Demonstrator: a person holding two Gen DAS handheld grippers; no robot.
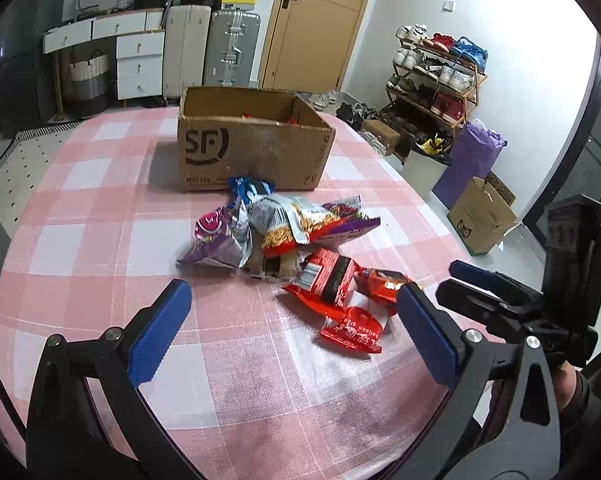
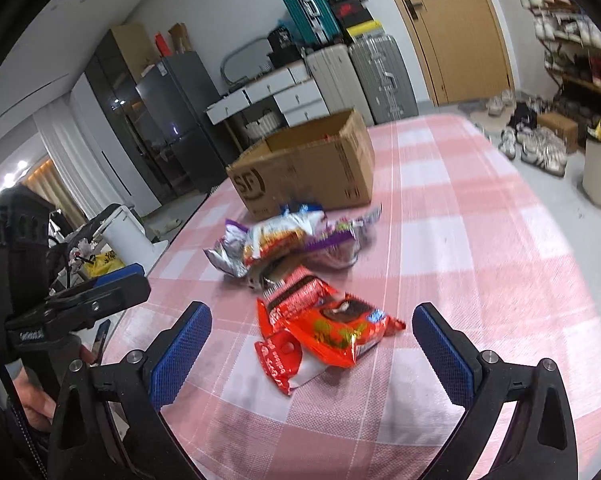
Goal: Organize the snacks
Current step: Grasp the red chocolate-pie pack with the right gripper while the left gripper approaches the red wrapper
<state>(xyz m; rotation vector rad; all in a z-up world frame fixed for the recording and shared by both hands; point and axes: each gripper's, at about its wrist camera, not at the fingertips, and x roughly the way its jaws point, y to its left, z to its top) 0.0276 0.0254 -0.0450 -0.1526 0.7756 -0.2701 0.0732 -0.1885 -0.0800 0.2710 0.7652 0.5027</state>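
Surroundings: suitcases [image 1: 212, 48], white drawers [image 1: 138, 62], a wooden door [image 1: 312, 20] and a shoe rack [image 1: 436, 76] were seen beyond the far edge of the tabletop; a fridge [image 2: 168, 120] was seen in the right wrist view.
Table: a pink-and-white checked cloth [image 1: 100, 248] was spread over the tabletop.
Box: a brown SF cardboard box [image 1: 252, 144] was set open-topped near the far edge; something red was glimpsed inside, not identified.
In the way: nothing was seen between either gripper and the packets.
Snack pile: purple, silver and blue packets [image 1: 276, 224] were heaped mid-tabletop, just in front of the box, overlapping one another.
Red packets: crumpled red packets [image 2: 320, 328] were lying overlapped on the near side of the heap, touching it.
Left gripper [image 1: 292, 328]: held wide open, nothing gripped, hovering over the near edge, its right finger just beside the red packets.
Right gripper [image 2: 312, 352]: held wide open, nothing gripped, the red packets seen between its fingers.
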